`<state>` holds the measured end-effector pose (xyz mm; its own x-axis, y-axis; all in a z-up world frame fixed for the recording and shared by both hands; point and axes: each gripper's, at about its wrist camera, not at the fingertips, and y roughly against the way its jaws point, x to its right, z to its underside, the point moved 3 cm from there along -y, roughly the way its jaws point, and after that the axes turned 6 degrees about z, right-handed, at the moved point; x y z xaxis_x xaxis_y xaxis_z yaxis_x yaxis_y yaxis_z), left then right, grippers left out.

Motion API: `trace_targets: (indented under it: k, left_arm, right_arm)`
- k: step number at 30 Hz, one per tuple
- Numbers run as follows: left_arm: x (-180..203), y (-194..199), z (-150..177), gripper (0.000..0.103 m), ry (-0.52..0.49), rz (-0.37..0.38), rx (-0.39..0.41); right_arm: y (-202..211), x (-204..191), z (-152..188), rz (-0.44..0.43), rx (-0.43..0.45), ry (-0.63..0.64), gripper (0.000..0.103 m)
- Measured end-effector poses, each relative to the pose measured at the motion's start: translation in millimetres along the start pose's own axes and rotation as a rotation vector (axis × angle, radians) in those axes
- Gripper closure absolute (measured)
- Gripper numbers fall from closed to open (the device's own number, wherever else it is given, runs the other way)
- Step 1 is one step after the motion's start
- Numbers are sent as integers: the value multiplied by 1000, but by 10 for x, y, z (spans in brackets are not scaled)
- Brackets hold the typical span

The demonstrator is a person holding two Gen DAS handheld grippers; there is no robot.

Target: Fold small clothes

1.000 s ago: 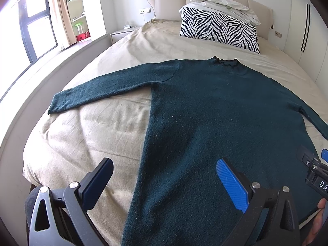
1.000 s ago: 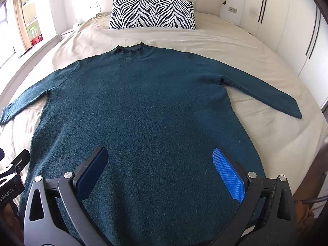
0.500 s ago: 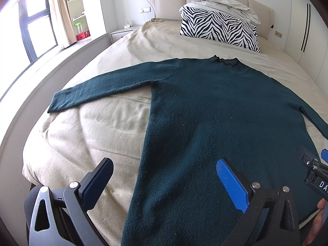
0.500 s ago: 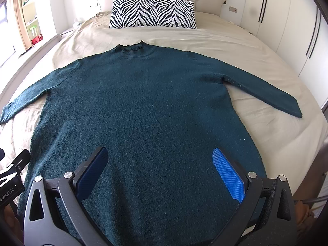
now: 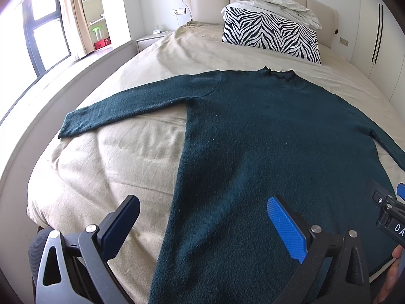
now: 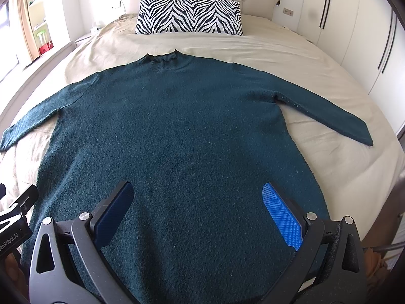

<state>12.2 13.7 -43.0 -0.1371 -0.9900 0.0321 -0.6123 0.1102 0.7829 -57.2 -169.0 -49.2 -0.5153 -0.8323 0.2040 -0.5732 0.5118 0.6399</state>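
Observation:
A dark teal long-sleeved sweater (image 5: 265, 152) lies flat and spread out on the beige bed (image 5: 121, 167), collar toward the headboard, both sleeves stretched out sideways. It also fills the right wrist view (image 6: 177, 139). My left gripper (image 5: 202, 217) is open and empty, hovering above the sweater's lower left side edge. My right gripper (image 6: 197, 202) is open and empty, above the sweater's lower middle near the hem. Neither touches the cloth.
A zebra-print pillow (image 5: 270, 35) with a folded white duvet (image 5: 276, 0) on it stands at the headboard. A window and shelves are at the left, white wardrobes (image 6: 354, 38) at the right. The bed's foot edge is right below the grippers.

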Motion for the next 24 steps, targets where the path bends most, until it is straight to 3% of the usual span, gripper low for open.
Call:
trace_targets:
  k: [24]
  left_arm:
    - [4, -13, 5, 0, 0, 1, -5]
  right_arm:
    - [-6, -29, 20, 1, -6, 10, 0]
